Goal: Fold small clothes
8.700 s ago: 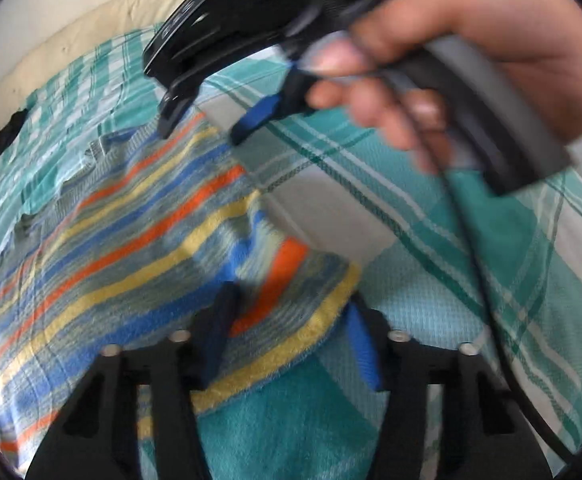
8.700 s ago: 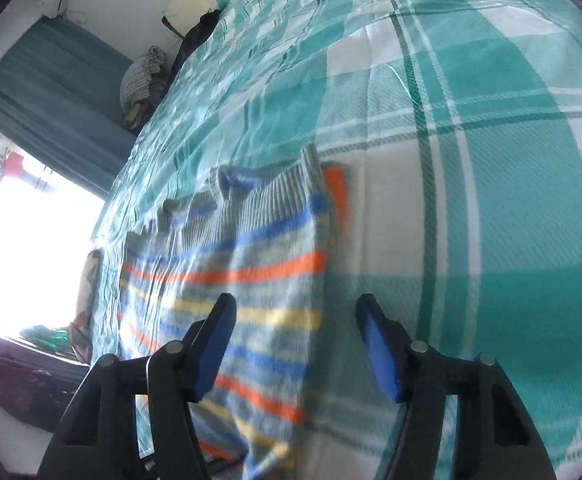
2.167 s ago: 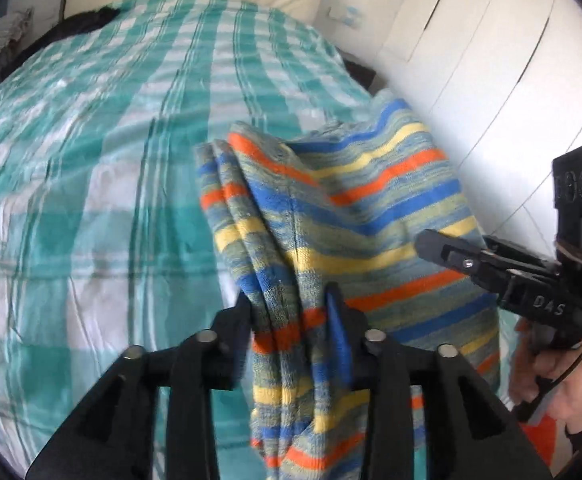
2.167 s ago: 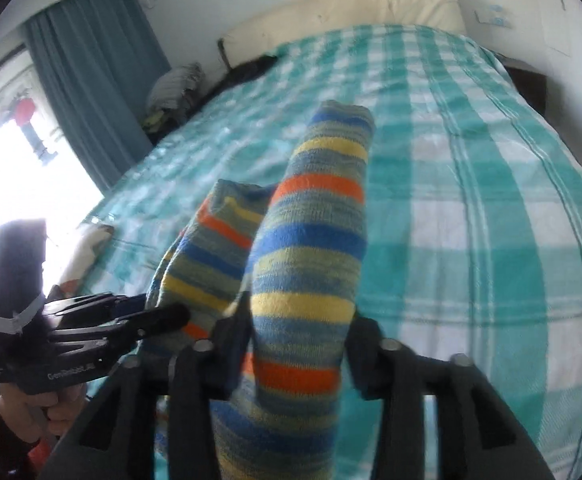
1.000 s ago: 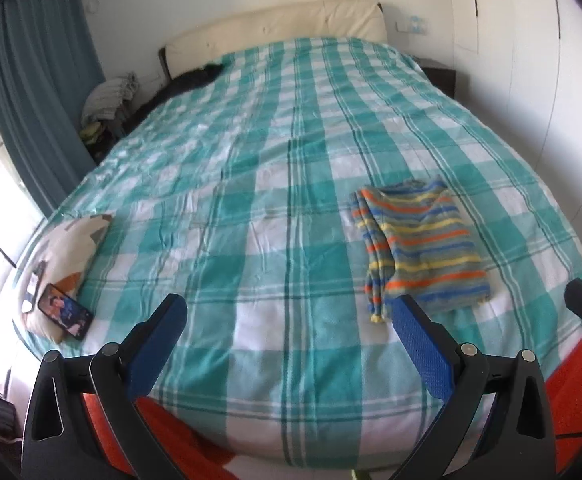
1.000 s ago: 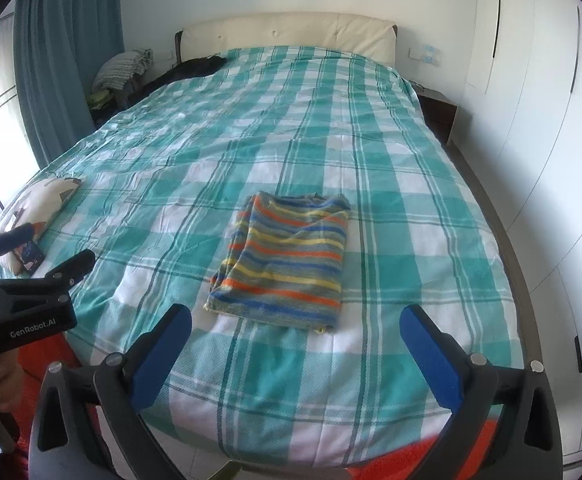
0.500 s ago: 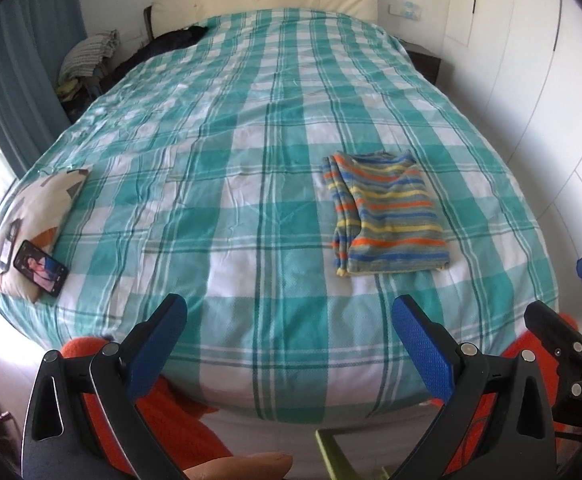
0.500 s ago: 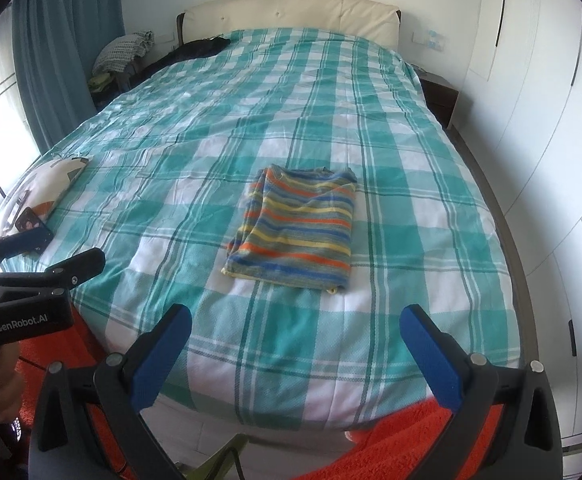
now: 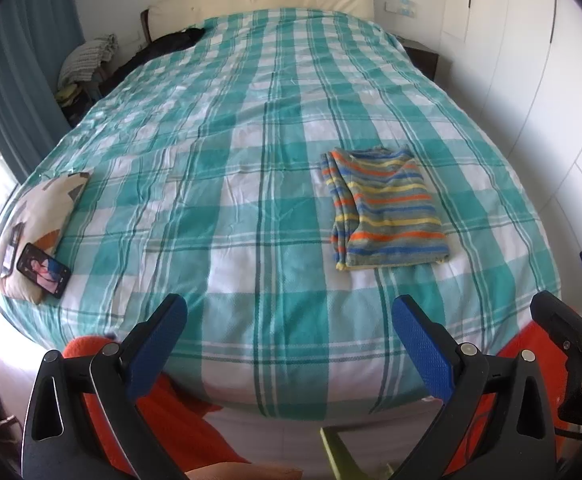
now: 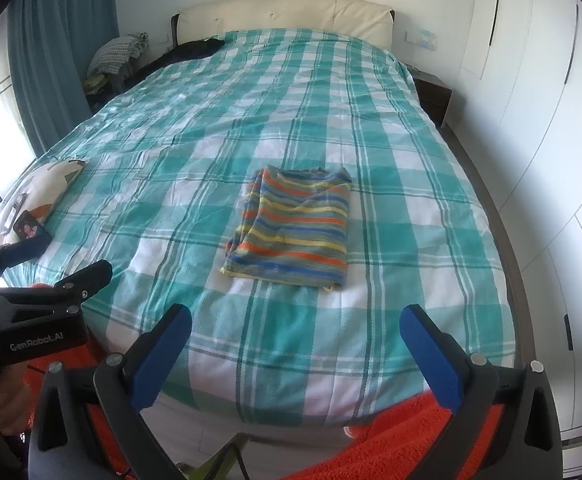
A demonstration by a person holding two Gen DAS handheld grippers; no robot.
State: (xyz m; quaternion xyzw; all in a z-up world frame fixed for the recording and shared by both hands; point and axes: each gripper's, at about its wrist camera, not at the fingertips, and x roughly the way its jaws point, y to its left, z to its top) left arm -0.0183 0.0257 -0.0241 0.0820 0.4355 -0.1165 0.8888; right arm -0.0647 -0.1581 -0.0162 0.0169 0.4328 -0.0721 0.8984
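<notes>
Bed (image 10: 311, 92): covered w/ teal-and-white check spread; most of the room is filled by it.
Headboard (image 10: 283, 14): cream, padded, set against the far wall.
Walls: white; daylight is let in from the left.
Curtain (image 10: 55, 52): teal, hung at left beside the window.
Wardrobe (image 10: 531, 92): white doors w/ dark handles, along the right side.
Nightstand (image 10: 433, 96): dark, seen betw. bed and wardrobe.
Pillow (image 9: 39, 216): patterned, laid at the left edge of the bed; a phone (image 9: 43, 268) is rested on it.
</notes>
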